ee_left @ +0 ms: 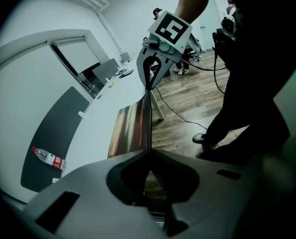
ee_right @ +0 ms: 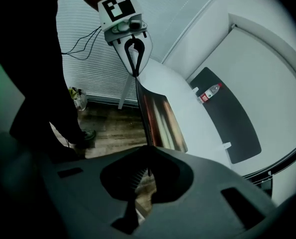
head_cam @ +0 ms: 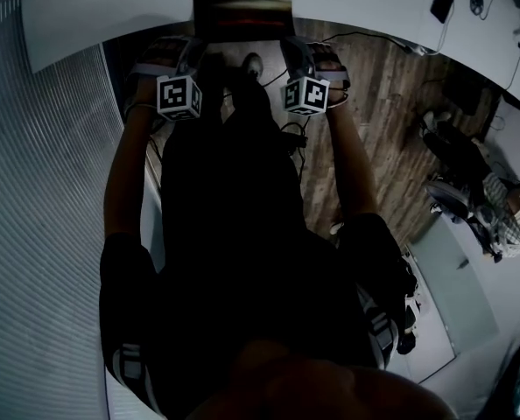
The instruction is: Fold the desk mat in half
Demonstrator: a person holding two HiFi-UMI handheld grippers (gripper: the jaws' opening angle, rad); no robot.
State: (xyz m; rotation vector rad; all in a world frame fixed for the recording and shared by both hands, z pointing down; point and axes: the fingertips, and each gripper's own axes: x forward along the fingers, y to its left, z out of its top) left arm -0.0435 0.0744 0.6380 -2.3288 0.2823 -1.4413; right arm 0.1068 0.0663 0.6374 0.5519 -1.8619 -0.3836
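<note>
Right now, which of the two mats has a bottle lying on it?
The dark grey mat under the bottle; the brown desk mat carries nothing.

**Three cameras trained on one edge of the desk mat**

The scene is viewed from the head steeply downward, over the person, with the desk mat and the white tabletop seen far off at the frame's top. Each tongs camera is set close behind its own jaws and aimed along the mat's near edge, so the right tongs are faced from the left gripper view and the left tongs from the right gripper view. Mat, tabletop and wooden floor are shared by all three.
</note>
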